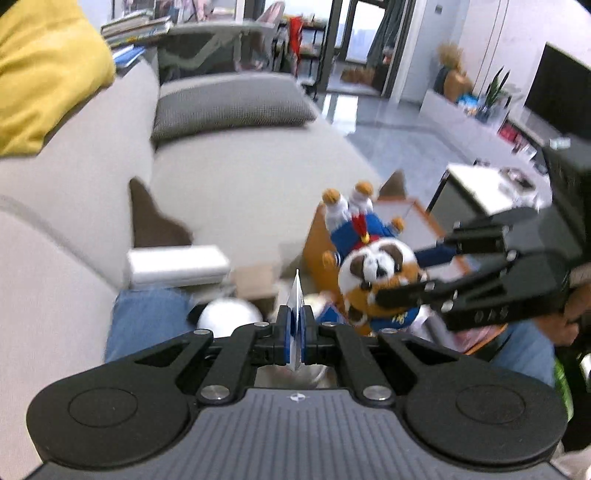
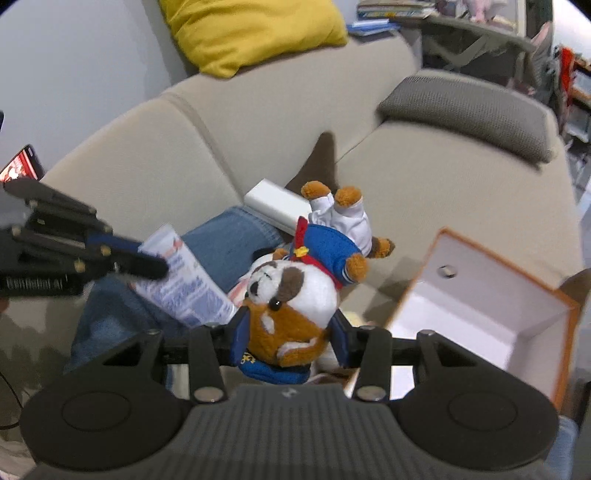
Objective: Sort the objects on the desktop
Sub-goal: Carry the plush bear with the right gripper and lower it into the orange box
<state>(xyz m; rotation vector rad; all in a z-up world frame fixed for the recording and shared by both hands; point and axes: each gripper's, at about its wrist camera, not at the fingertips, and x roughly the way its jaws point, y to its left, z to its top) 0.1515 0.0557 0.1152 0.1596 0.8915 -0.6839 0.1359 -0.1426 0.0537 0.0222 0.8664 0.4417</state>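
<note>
The left gripper (image 1: pixel 295 332) is clenched on one thin, flat packet (image 1: pixel 296 295), seen edge-on in its own view as a white and blue sliver between the two blue pads. From the right wrist view the same packet (image 2: pixel 184 280) shows its broad face: a glossy white wrapper with blue print and a red mark near the top, pinched at one edge by the black fingers coming in from the left.

The right gripper (image 2: pixel 288 332) grasps one plush toy (image 2: pixel 295 291) by the head, upside down. Its two blue pads press into the soft brown and white fur on either side. The toy is round-headed with dark ear patches, wears a blue felt jacket with a red collar and white trousers, and has four stubby orange-brown paws, the two feet pointing up. It hangs in the air above a person's lap in blue denim (image 2: pixel 221 243).

Just beyond the toy lies one white, smooth rectangular block (image 2: pixel 277 206) on the sofa seat. To the right stands one open box (image 2: pixel 495 295), orange outside and white inside, with rigid straight walls.

Farther back is the beige woven sofa (image 2: pixel 424 206), bearing one grey textured cushion (image 2: pixel 469 110) and one crumpled yellow cushion (image 2: pixel 255 29). A stack of books (image 2: pixel 391 11) sits behind.
</note>
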